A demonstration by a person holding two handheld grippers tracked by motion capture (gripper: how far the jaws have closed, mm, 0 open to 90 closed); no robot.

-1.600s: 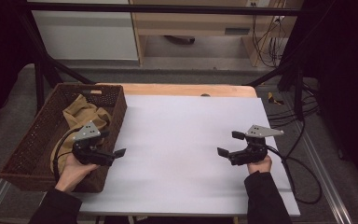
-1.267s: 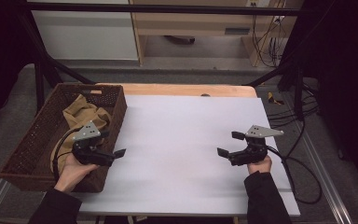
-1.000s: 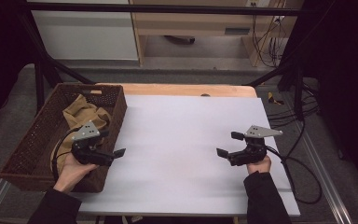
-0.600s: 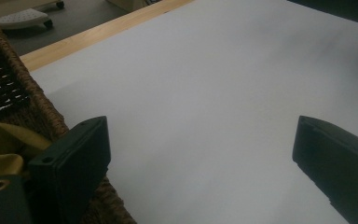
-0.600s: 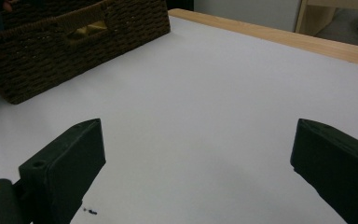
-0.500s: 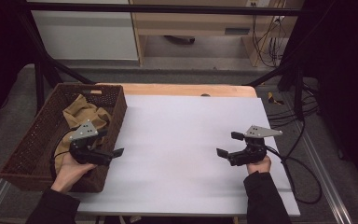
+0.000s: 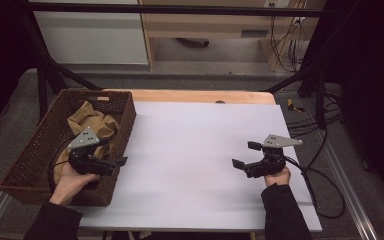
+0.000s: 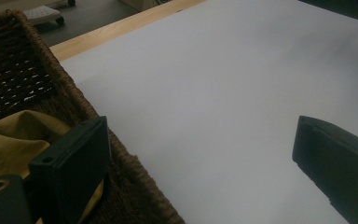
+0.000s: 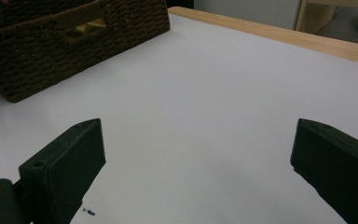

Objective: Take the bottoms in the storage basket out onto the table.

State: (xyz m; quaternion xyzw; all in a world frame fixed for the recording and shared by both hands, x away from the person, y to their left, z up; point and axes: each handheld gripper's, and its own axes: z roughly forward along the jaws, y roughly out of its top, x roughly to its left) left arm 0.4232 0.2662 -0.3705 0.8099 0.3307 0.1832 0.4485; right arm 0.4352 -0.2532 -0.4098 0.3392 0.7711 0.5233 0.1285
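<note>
A dark woven basket (image 7: 32, 157) stands at the table's left edge with a crumpled tan cloth (image 7: 92, 122) inside. My left gripper (image 7: 116, 152) is open and hangs over the basket's right wall. In the left gripper view one jaw is above the cloth (image 8: 14, 140) inside the basket (image 8: 18, 79), the other above the white tabletop; the left gripper (image 8: 198, 126) holds nothing. Over the table's right side my right gripper (image 7: 245, 154) is open and points left toward the basket (image 9: 74, 42). Nothing lies between the jaws of the right gripper (image 9: 198, 123).
The white tabletop (image 7: 195, 140) has a wooden strip (image 7: 200, 96) along its far edge. Black cables (image 7: 325, 185) trail off the right side. Black frame posts (image 7: 42, 80) stand at the back corners, and a cabinet (image 7: 92, 40) is behind the table.
My left gripper has drifted left, from beside the basket's right wall to over it. The right gripper has stayed put, and both stay open.
</note>
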